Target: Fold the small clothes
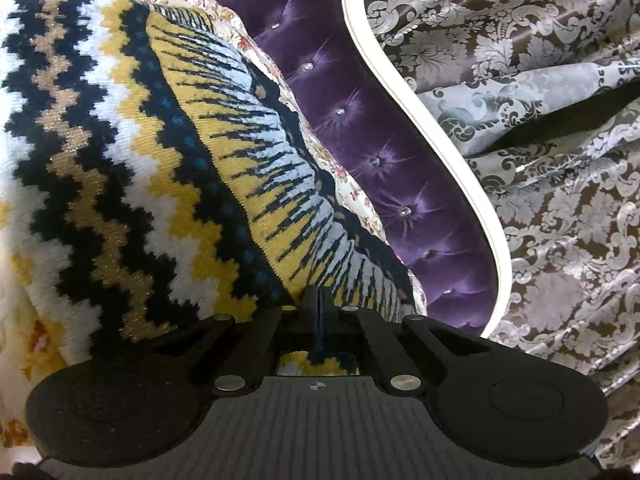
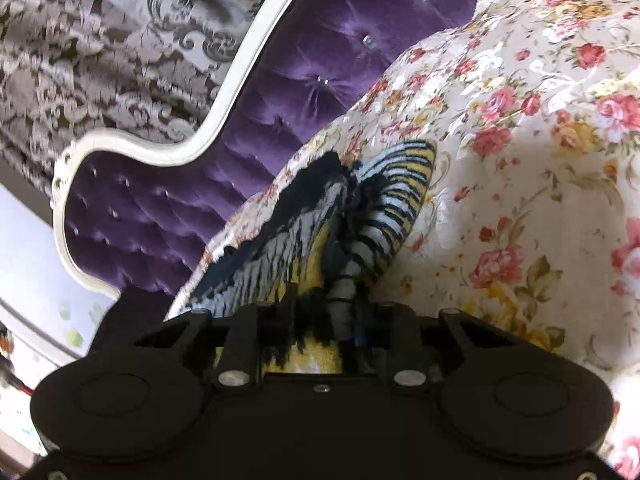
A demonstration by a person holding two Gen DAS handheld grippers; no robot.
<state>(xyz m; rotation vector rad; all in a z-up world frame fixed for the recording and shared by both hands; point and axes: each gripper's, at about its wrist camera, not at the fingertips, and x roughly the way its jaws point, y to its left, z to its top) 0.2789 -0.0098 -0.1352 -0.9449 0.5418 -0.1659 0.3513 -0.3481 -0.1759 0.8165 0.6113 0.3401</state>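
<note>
The knit sweater (image 1: pixel 132 152), soft and floppy on the floral bedspread (image 2: pixel 520 160), was clamped at its ribbed hem by the left hand-held gripper (image 1: pixel 318 300) and right hand-held gripper (image 2: pixel 324 300).

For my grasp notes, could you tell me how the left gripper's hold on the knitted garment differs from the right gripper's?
The left gripper pinches a flat edge of the knitted garment, which spreads smooth before it. The right gripper clamps a bunched, twisted wad, with fabric crumpled ahead. The left gripper's fingers meet almost fully; the right gripper's stand apart around the wad. Both are shut on it over the floral bedspread.
</note>
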